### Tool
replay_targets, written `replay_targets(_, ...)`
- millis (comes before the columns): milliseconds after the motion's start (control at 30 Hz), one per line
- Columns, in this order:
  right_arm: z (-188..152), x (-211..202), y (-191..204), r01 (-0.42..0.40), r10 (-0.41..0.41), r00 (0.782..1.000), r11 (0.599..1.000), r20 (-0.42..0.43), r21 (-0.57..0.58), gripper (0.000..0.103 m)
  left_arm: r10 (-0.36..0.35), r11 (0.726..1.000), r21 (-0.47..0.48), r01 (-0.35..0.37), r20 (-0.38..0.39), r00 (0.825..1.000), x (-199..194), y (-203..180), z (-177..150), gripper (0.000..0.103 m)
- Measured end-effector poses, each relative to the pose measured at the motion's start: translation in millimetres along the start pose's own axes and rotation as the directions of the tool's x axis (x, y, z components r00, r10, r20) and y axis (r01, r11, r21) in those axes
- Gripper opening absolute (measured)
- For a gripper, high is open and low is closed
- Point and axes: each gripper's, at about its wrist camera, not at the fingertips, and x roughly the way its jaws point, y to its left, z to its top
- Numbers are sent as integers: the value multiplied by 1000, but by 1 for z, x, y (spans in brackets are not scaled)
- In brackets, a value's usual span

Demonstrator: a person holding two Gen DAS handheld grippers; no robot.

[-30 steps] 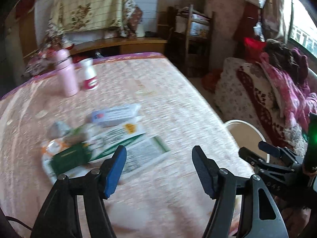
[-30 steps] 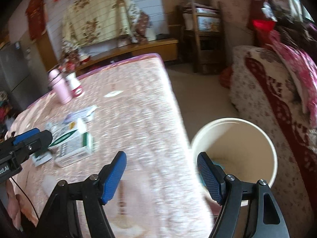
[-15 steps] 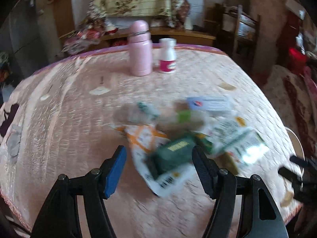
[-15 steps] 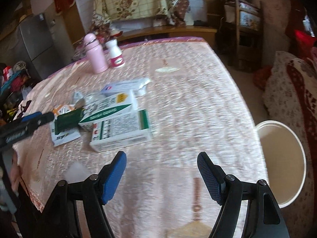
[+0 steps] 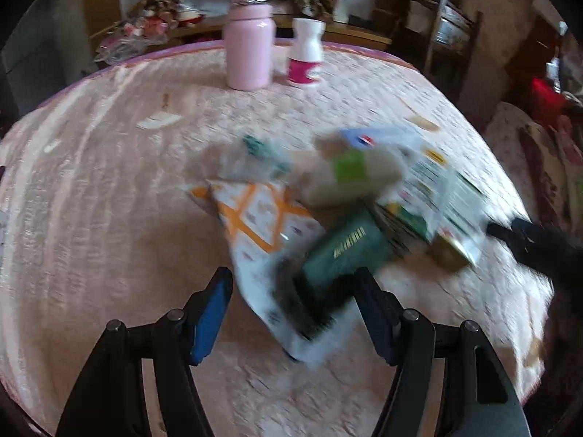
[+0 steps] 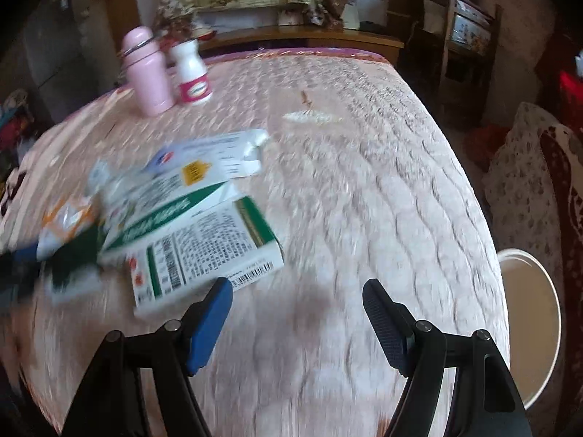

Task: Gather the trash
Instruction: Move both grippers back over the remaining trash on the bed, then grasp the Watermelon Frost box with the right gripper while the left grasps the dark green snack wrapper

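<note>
A pile of trash lies on the pink-covered table (image 5: pixel 91 218): a dark green box (image 5: pixel 339 255), an orange and white wrapper (image 5: pixel 258 218), a crumpled clear bottle (image 5: pixel 349 178) and white-green cartons (image 5: pixel 437 196). My left gripper (image 5: pixel 293 291) is open, its fingers either side of the green box's near end. My right gripper (image 6: pixel 297 304) is open and empty, just right of the near white-green carton (image 6: pixel 204 255). A white bin (image 6: pixel 528 320) stands on the floor at the table's right edge.
A pink flask (image 5: pixel 249 36) and a white bottle with a magenta label (image 5: pixel 306 54) stand at the table's far side. A white scrap (image 6: pixel 311 118) lies mid-table. A patterned sofa (image 6: pixel 528 182) is right of the table; a wooden shelf (image 6: pixel 462 36) stands behind.
Both grippers swung left from the bin toward the trash pile. The left gripper came down close over the green box. The right gripper drew nearer the white-green carton.
</note>
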Motion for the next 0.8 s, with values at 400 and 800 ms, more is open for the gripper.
replay_targets(400, 7, -13, 12, -117, 117, 993, 991, -3, 60, 77, 6, 994, 111, -15, 73, 997, -12, 0, 20, 78)
replay_targets(800, 13, 11, 42, -170, 171, 985, 983, -7, 65, 77, 9, 999, 39, -9, -2, 1000, 11, 12, 21, 78)
